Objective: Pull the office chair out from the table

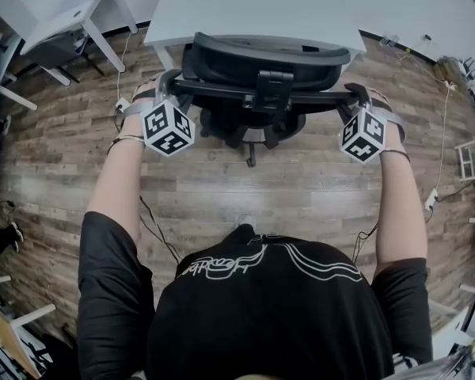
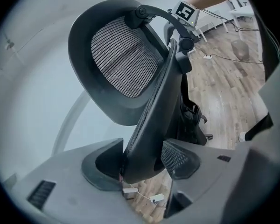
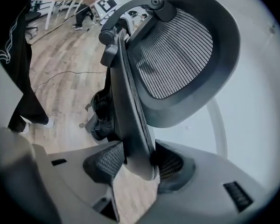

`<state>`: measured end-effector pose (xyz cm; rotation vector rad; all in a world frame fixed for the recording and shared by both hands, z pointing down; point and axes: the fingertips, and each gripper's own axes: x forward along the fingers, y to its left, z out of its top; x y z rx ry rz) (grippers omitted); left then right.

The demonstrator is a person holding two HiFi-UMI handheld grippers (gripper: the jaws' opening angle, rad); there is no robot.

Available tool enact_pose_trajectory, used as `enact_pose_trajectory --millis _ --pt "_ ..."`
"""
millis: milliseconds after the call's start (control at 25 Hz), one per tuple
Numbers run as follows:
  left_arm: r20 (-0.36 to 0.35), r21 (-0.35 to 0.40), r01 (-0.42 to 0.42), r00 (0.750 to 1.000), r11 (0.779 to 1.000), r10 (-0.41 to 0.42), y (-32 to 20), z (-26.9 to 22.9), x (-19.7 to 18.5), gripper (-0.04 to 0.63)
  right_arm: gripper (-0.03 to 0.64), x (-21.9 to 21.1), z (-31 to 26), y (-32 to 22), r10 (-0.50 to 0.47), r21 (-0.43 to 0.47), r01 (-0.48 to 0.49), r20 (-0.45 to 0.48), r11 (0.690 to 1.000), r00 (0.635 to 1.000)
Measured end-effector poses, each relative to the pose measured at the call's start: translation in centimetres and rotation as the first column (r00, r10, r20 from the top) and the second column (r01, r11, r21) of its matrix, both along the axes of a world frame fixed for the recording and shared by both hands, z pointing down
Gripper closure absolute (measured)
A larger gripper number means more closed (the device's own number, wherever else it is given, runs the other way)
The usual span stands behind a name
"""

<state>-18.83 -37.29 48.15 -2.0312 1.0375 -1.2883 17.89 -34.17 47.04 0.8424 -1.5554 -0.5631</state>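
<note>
Black mesh and plastic made up the office chair [image 1: 265, 62], which stood on the wood-plank floor [image 1: 222, 200] close against the near edge of a white table [image 1: 245, 6], its back turned toward the person. The left gripper [image 2: 142, 164] was clamped on the left edge of the chair's backrest, its jaws set fairly wide with the frame pressed between the pads, and the right gripper [image 3: 139, 162] held the right edge the same way. Both of the person's arms [image 1: 115, 188] reached forward, one to either side of the backrest.
</note>
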Motion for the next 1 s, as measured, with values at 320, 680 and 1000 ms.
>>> enact_pose_trajectory --millis 320,680,1000 --pt "-0.009 -0.012 0.056 0.998 0.998 -0.056 2.7 -1.3 -0.8 0.37 0.403 -0.8 -1.7 1.5 -0.036 -0.007 0.036 0.009 0.999 0.999" --pt "-0.025 -0.014 0.084 0.996 0.996 -0.084 7.0 -2.8 -1.3 0.365 0.402 -1.3 -3.1 5.5 -0.056 -0.024 0.057 0.015 0.998 0.998" --pt "-0.025 0.0 0.107 0.994 0.994 -0.107 14.1 -1.4 -1.2 0.359 0.403 -1.3 -1.8 13.6 -0.1 0.018 0.099 0.038 0.995 0.994"
